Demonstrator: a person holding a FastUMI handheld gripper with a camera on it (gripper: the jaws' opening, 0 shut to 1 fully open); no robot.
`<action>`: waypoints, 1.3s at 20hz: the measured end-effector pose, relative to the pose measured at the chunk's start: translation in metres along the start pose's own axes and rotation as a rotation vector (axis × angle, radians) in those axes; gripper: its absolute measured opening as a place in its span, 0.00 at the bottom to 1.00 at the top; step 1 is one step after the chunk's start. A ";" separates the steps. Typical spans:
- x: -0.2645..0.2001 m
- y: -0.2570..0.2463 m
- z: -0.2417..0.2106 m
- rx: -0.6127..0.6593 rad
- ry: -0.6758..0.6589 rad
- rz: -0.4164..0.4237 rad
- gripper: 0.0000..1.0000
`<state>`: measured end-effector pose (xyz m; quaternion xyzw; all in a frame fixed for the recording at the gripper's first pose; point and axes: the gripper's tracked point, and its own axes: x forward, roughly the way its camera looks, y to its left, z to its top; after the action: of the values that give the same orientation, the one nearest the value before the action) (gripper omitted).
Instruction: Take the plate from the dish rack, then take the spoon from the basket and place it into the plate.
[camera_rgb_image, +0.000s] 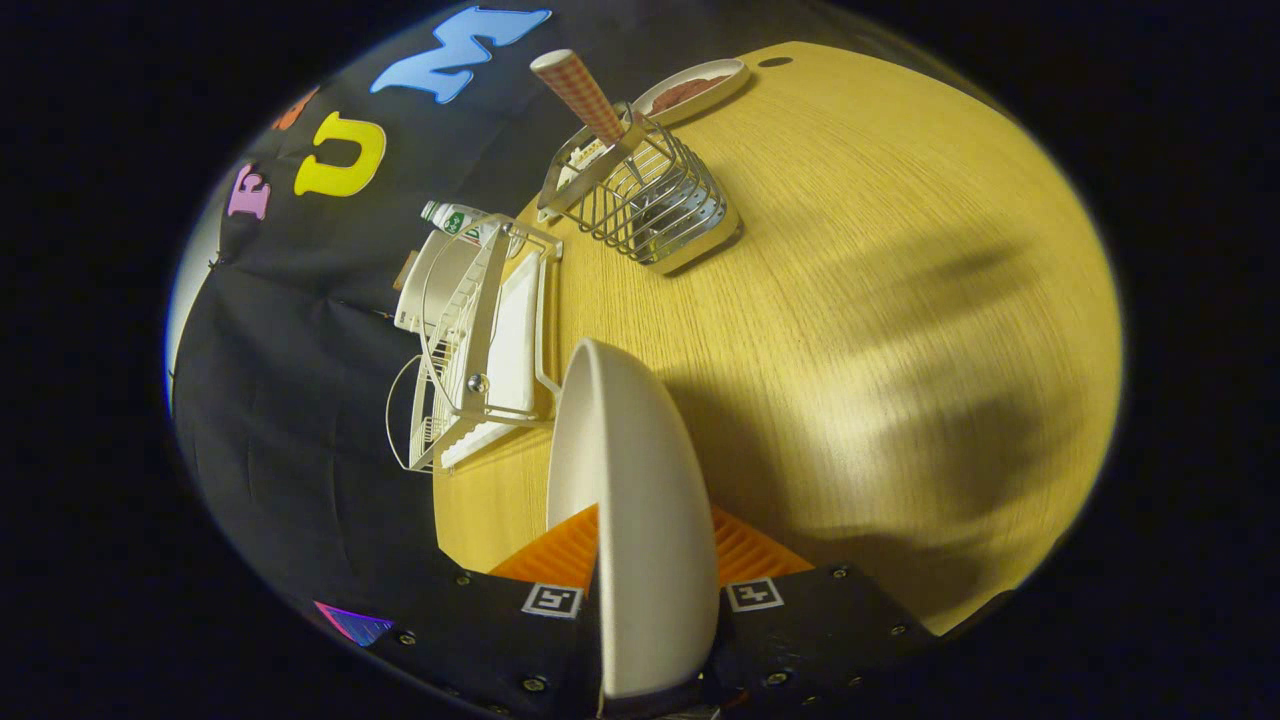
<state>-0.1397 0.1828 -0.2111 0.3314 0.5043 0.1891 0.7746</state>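
Table (850, 250): wood-grain top, takes up most of the scene beyond the fingers.

Plate (630, 500): white, held edge-on between the two fingers, both pressing its rim, so the gripper (650, 590) is clamped on it. It is out of the rack and carried over the table. Judged rigid and glazed, so slippery and breakable; moderate weight for a rim pinch, which could let it pivot. A deep bite on the rim is the sensible hold; lower it flat and gently.

Rack (480, 340): white wire dish rack at about 11 o'clock from the plate, at the table's edge by the wall, no plate seen in it.

Basket (650, 200): wire basket on a pale base at 12 o'clock, well beyond the fingers.

Spoon (580, 95): only a checked handle sticks up out of the basket, leaning. Judged light and stiff; the handle is the obvious grab point, the bowl end being hidden.

Dish (695, 88): small, with something reddish-brown, past the basket at 12 to 1 o'clock.

Bottle (455, 218): behind the rack, green label too small to read. Square markers on the gripper body carry no readable text.
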 end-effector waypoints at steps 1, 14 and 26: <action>-0.001 -0.006 0.003 0.000 -0.008 -0.018 0.42; -0.123 -0.012 0.110 -0.419 -0.477 -0.181 0.61; -0.198 0.095 0.189 -0.762 -0.945 -0.171 0.61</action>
<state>-0.0476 0.0649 0.0367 0.0375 0.0279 0.1258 0.9910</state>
